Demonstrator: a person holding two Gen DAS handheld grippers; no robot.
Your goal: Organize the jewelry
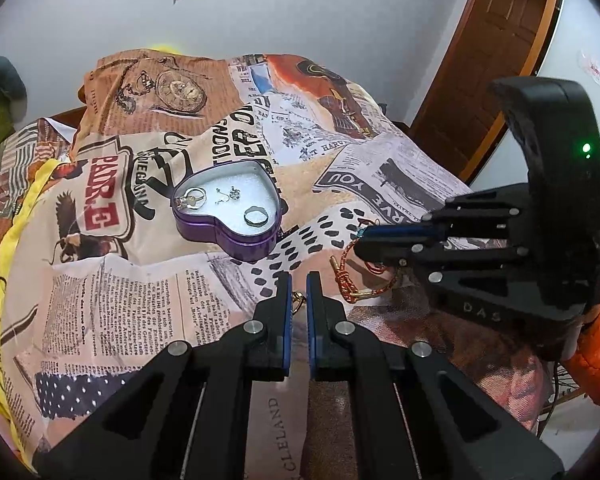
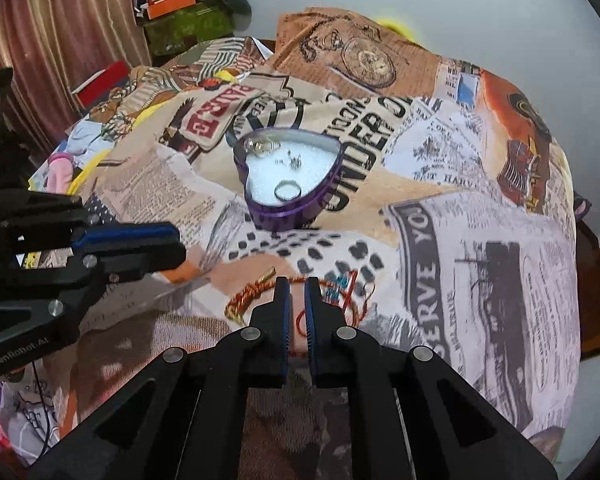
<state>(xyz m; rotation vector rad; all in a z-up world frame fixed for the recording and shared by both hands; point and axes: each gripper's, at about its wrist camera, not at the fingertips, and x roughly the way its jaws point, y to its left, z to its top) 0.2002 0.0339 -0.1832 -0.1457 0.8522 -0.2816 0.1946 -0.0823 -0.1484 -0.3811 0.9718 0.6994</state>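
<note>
A purple heart-shaped tin (image 1: 236, 240) (image 2: 284, 214) lies open on a newspaper-print cloth. It holds a silver ring (image 1: 256, 216) (image 2: 287, 191), a ring with a charm (image 1: 191, 199) and small earrings (image 1: 232, 194). A red and gold cord bracelet (image 1: 346, 280) (image 2: 248, 294) lies on the cloth in front of it. My left gripper (image 1: 299, 286) is nearly shut, with a small gold piece (image 1: 298, 298) between its tips. My right gripper (image 2: 296, 292) is nearly shut over the bracelet's thin red cord (image 2: 300, 322). Whether either one grips anything is unclear.
The cloth (image 1: 140, 280) covers a raised surface that drops off at left and right. A wooden door (image 1: 488, 60) stands at the back right. A curtain (image 2: 60, 20) and piled boxes (image 2: 180, 12) stand at the back left in the right wrist view.
</note>
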